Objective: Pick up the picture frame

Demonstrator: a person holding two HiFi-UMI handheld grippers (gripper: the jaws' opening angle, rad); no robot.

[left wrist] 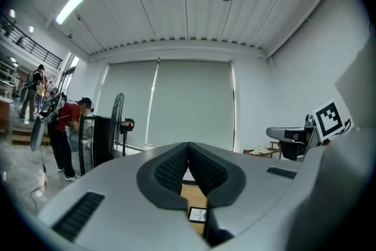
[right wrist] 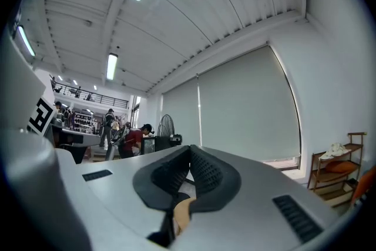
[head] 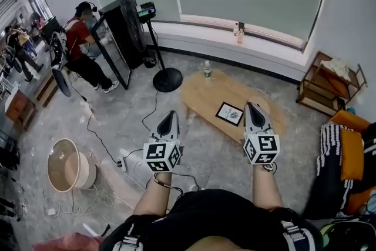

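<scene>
A small black picture frame (head: 230, 113) lies flat on a low wooden table (head: 202, 94) in the head view. Through the gap under the left jaws it shows as a small dark rectangle (left wrist: 198, 214). My left gripper (head: 169, 121) hangs over the floor, left of the table, jaws shut with nothing between them. My right gripper (head: 254, 114) is held above the table's near right part, just right of the frame, also shut and empty. In the two gripper views the black pads (left wrist: 188, 168) (right wrist: 189, 173) meet at their tips.
A water bottle (head: 207, 70) stands at the table's far end. A standing fan (head: 131, 14) and a person in red (head: 79, 38) are at the left. A wooden shelf (head: 326, 84) stands at the right. Cables (head: 111, 154) and a round basin (head: 66, 164) lie on the floor.
</scene>
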